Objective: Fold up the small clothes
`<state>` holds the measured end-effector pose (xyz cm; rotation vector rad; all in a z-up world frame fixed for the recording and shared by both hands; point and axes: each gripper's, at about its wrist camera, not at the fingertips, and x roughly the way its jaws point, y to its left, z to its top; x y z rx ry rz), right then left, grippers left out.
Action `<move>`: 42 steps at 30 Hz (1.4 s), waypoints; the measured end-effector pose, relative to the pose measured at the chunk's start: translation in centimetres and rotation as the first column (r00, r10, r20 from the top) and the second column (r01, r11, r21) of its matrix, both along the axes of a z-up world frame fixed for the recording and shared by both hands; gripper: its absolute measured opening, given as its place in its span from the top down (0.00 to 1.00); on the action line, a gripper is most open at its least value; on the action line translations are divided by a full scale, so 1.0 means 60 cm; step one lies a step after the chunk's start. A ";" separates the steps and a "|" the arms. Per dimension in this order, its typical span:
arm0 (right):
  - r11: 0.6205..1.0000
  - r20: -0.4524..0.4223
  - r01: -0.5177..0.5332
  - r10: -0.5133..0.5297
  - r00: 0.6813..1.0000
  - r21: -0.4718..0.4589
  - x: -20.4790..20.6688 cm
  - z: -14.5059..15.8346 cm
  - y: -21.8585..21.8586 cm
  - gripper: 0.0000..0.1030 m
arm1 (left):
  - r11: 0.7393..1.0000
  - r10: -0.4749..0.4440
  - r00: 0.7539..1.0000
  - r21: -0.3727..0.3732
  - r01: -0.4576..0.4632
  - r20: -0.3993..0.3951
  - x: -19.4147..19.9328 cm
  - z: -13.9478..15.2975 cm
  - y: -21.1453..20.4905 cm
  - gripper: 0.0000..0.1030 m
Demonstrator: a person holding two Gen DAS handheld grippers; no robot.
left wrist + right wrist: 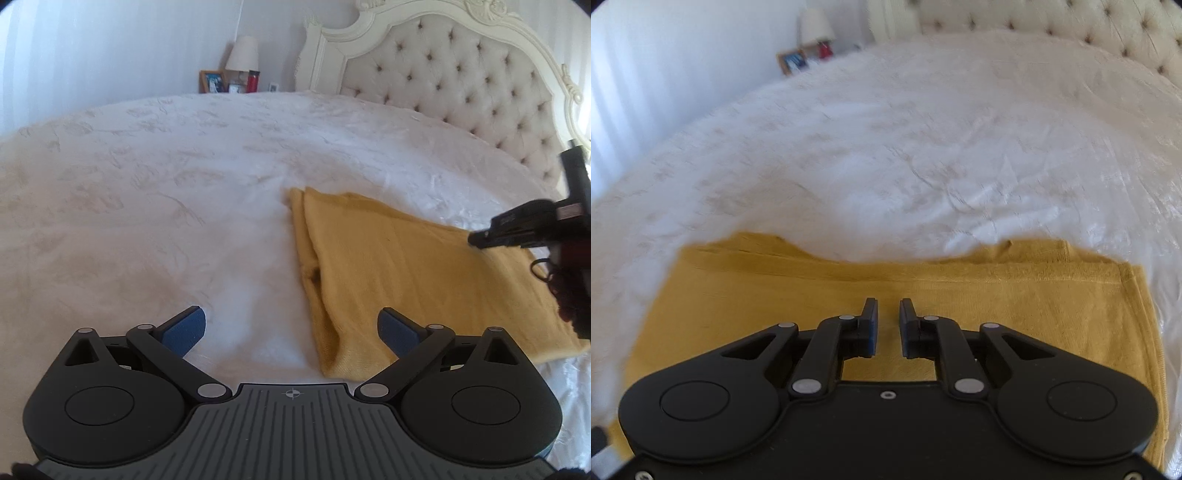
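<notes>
A mustard-yellow garment [406,266] lies folded flat on the white bedspread [166,184], right of centre in the left wrist view. My left gripper [291,328] is wide open and empty, hovering just above the bedspread at the garment's near left edge. My right gripper [517,229] shows at the right edge of that view, above the garment's far side. In the right wrist view the right gripper [888,314] hovers over the garment [997,295], its jaws nearly together with a narrow gap and nothing between them.
A cream tufted headboard [461,81] stands at the bed's far right. Beyond the bed's far edge are a lamp [242,53], a picture frame [212,81] and a red bottle [253,79], before a white wall.
</notes>
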<state>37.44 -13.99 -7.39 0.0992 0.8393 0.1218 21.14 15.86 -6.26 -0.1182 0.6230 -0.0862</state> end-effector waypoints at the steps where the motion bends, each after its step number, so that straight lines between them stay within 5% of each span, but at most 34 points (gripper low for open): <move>1: 1.000 -0.035 0.016 -0.017 0.999 -0.009 0.010 -0.011 0.000 0.85 | 1.000 0.001 1.000 -0.008 -0.001 0.003 0.001 0.002 0.001 0.02; 8: 0.998 -0.067 0.057 -0.054 0.996 0.037 0.028 -0.028 -0.021 0.94 | 0.999 -0.024 1.000 -0.032 0.024 -0.005 0.006 0.003 -0.002 0.02; 13: 0.999 -0.041 0.008 -0.006 0.999 0.053 -0.006 0.004 -0.019 0.80 | 0.998 -0.021 0.999 -0.056 0.020 -0.025 0.009 -0.006 0.004 0.02; 26: 0.998 -0.005 -0.057 0.057 0.998 0.031 -0.167 -0.019 0.003 0.76 | 0.997 -0.029 0.998 -0.068 0.026 -0.058 0.014 -0.023 0.002 0.02; 29: 0.998 0.033 -0.055 0.054 0.998 0.027 -0.207 -0.023 0.004 0.71 | 0.997 -0.027 0.998 -0.076 0.023 -0.060 0.015 -0.026 0.002 0.02; 33: 0.997 0.094 -0.075 0.073 0.993 0.011 -0.251 -0.027 0.007 0.52 | 0.997 -0.029 0.998 -0.072 0.024 -0.057 0.014 -0.030 0.000 0.02; 42: 0.997 0.206 -0.082 0.077 0.976 0.012 -0.321 -0.039 0.011 0.44 | 0.999 -0.035 0.999 -0.038 0.033 -0.042 0.016 -0.042 -0.009 0.02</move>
